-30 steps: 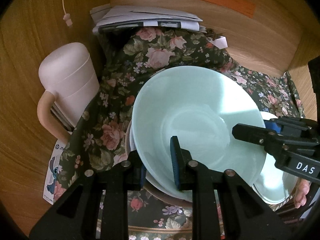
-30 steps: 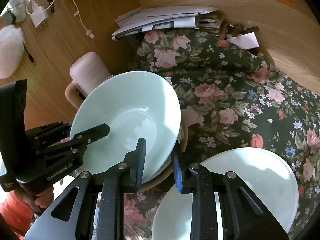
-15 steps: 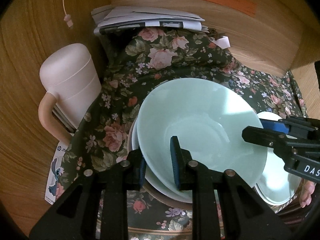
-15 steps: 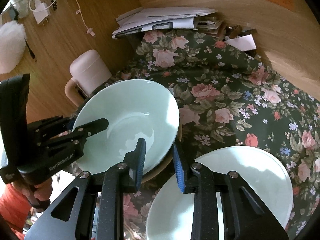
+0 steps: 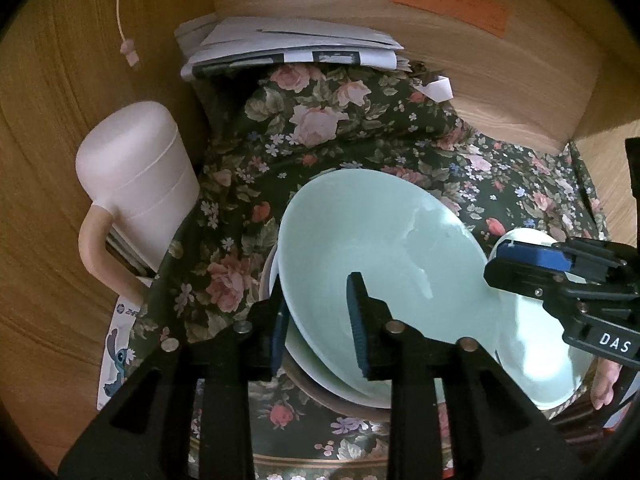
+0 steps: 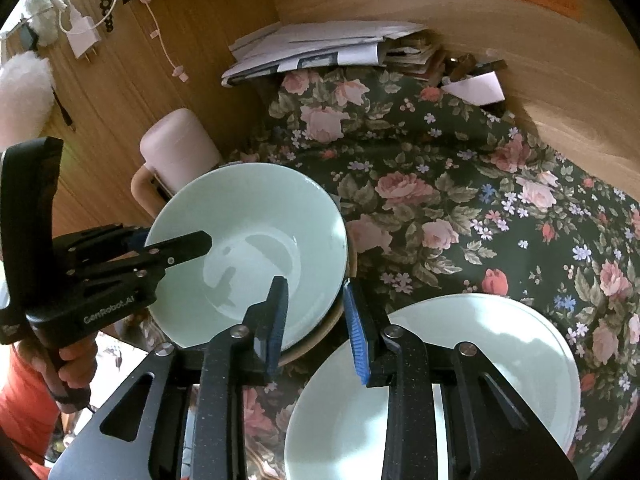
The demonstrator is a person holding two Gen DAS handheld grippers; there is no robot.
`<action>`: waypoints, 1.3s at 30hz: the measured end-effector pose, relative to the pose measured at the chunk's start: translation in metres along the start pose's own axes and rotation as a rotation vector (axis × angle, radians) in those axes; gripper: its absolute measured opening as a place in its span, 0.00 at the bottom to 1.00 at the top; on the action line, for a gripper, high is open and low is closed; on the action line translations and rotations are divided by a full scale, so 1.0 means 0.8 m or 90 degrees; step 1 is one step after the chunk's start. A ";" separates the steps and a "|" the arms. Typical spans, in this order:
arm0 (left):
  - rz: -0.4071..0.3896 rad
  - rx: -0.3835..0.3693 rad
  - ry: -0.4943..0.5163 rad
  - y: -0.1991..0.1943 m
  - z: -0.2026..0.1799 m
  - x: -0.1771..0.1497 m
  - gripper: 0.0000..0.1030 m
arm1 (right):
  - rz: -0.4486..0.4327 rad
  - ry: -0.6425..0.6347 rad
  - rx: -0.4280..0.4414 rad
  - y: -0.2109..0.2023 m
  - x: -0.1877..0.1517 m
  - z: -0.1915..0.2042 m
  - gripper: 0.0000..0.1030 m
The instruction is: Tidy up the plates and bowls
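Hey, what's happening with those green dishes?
A person holds a gripper in each hand, both at one pale green bowl sitting on a stack of dishes on a floral cloth. The right gripper pinches its rim; the left gripper has just been opening its fingers, rim between them. Another pale green dish lies beside.

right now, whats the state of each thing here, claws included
left claw: has just been opening, top bowl's rim between its pads
right claw: shut on the top bowl's opposite rim
top bowl: empty, upright, resting on the plates
plates: stacked under the top bowl
other bowl: empty, upright on the cloth, ungripped
pink jug: upright, lid on
papers: piled flat at the back
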State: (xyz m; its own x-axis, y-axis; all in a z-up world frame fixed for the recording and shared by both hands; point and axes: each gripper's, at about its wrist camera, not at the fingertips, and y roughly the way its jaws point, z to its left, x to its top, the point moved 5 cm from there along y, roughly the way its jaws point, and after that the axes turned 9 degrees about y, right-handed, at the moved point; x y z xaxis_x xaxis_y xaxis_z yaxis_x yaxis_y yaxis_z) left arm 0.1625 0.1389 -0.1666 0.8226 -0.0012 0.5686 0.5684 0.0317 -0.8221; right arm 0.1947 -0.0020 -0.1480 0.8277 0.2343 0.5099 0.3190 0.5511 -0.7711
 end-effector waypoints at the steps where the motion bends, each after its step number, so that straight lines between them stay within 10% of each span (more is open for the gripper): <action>1: 0.002 -0.003 -0.002 0.000 0.001 0.000 0.27 | -0.002 -0.002 -0.001 -0.002 0.000 0.000 0.26; 16: -0.051 0.039 0.007 -0.038 0.023 0.011 0.50 | -0.008 -0.007 -0.009 -0.004 0.007 -0.006 0.31; 39: 0.031 -0.080 -0.085 0.017 0.018 -0.035 0.50 | 0.084 -0.016 -0.005 0.062 0.002 -0.005 0.35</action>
State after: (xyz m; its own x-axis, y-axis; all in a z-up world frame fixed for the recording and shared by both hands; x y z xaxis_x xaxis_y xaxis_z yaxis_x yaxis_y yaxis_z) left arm 0.1471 0.1539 -0.1931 0.8441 0.1305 0.5201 0.5329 -0.0966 -0.8406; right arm 0.2136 0.0226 -0.1868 0.8510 0.3245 0.4129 0.2116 0.5078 -0.8351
